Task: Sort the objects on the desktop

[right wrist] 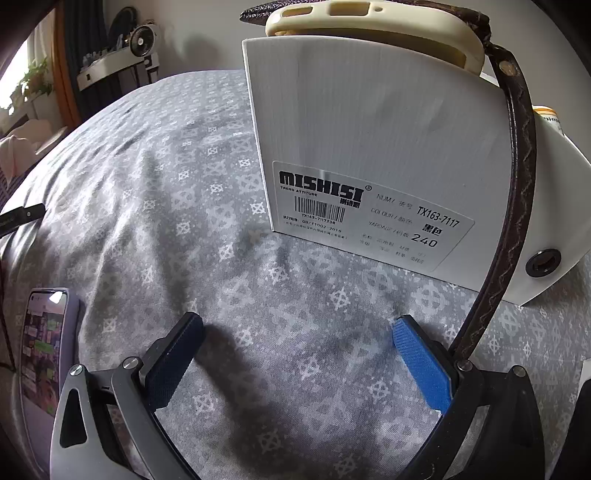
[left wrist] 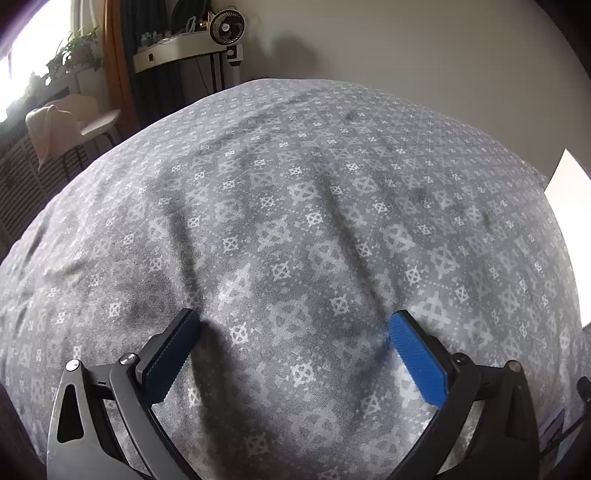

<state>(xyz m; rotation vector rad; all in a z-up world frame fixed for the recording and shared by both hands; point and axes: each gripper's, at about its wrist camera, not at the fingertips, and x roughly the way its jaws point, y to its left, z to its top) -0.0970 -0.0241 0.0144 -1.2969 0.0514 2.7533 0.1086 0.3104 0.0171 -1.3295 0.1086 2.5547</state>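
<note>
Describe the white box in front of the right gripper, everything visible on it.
The white box stands on the grey patterned cloth, looking like ribbed cardboard. Its near face bears a label reading MISHISI, a barcode, TX163-7117 and 240. A black-ringed hole marks its right side. A cream case sticks out on top, and a brown strap drapes down over its corner.

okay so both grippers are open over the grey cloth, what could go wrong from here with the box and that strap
1. The brown strap hangs down the white box beside the right gripper; it could snag and pull the cream case off the top.
2. The phone lies close at the gripper's left and might get bumped.
</note>
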